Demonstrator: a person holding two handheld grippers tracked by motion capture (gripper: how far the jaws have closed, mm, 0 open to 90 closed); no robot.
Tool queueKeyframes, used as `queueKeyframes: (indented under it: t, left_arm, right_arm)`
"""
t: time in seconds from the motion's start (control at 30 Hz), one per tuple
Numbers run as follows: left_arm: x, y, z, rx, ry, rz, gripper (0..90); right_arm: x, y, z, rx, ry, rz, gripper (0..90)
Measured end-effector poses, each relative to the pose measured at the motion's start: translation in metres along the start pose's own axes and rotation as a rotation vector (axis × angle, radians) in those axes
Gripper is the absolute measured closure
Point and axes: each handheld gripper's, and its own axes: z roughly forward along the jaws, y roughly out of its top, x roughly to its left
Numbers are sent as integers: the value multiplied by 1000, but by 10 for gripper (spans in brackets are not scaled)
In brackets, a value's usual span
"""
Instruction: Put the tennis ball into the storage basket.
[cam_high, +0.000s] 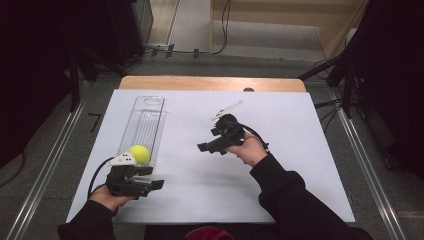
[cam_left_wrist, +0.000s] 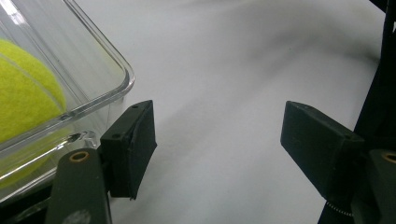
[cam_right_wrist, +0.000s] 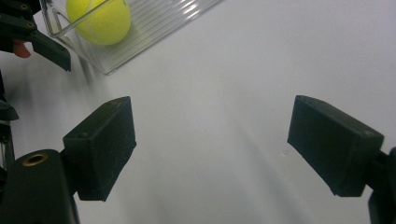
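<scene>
A yellow tennis ball (cam_high: 140, 153) lies at the near end of a long clear plastic tray (cam_high: 146, 120) on the left of the white table top. My left gripper (cam_high: 152, 178) sits just in front of that end of the tray, open and empty, its jaws pointing right. In the left gripper view the ball (cam_left_wrist: 23, 93) is behind the tray's corner (cam_left_wrist: 119, 86), left of the gripper (cam_left_wrist: 217, 140). My right gripper (cam_high: 209, 140) hovers at mid-table, open and empty, facing left. Its own view has the gripper (cam_right_wrist: 212, 140) over bare table, with the ball (cam_right_wrist: 99, 18) in the tray (cam_right_wrist: 159, 25) beyond.
The white board (cam_high: 280, 165) covers a wooden table (cam_high: 210, 83). Dark stands and cables (cam_high: 345, 75) flank the table on the grey floor. A jaw of the left gripper (cam_right_wrist: 44, 44) is at the top left of the right gripper view.
</scene>
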Motion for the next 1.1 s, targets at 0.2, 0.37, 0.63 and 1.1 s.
queueKeyframes:
  t: [0.2,0.37,0.63,1.1]
  left_arm:
    - [-1,0,0,-1,-1,1,271]
    - [-1,0,-1,-1,1,2,271]
    - [0,0,-1,-1,2,1,271]
    - [-1,0,0,1,3,-1,271]
  right_arm:
    - [-3,-5,-7,-8,-5,11,134]
    - [-4,-9,-13,-21,-6,14,134]
    - [-7,-18,-23,-35,-19,19,134]
    - [-12,-39,-43,-44,-31,28,134]
